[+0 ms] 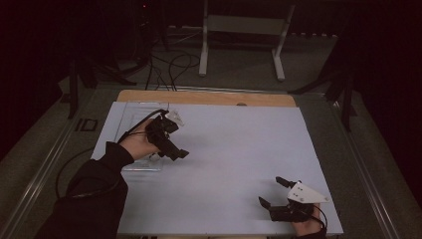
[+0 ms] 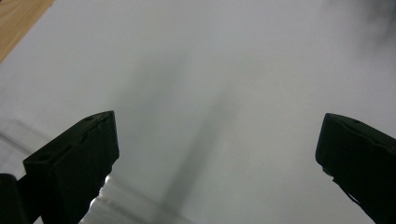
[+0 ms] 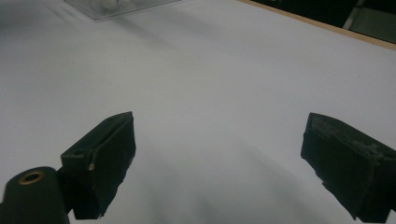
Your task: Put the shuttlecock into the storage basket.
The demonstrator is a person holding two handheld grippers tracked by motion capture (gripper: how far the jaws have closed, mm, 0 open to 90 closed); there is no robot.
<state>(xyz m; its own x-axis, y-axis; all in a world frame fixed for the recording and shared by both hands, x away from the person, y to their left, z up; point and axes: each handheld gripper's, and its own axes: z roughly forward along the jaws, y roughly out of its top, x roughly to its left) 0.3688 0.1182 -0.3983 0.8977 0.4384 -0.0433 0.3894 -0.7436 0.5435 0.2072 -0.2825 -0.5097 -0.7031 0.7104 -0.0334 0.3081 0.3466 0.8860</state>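
Observation:
A person's left hand holds my left gripper over the right edge of a clear plastic tray on the left of the white sheet. Its jaws stand wide apart with nothing between them; the tray's clear rim runs just under the left jaw. My right gripper rests low near the sheet's front right corner, open and empty. Far ahead of it in the right gripper view lies the tray, with a small white thing in it.
The wooden table edge shows beyond the sheet. Behind the table stand a white metal frame and loose cables on the floor. Metal rails run along both sides of the table.

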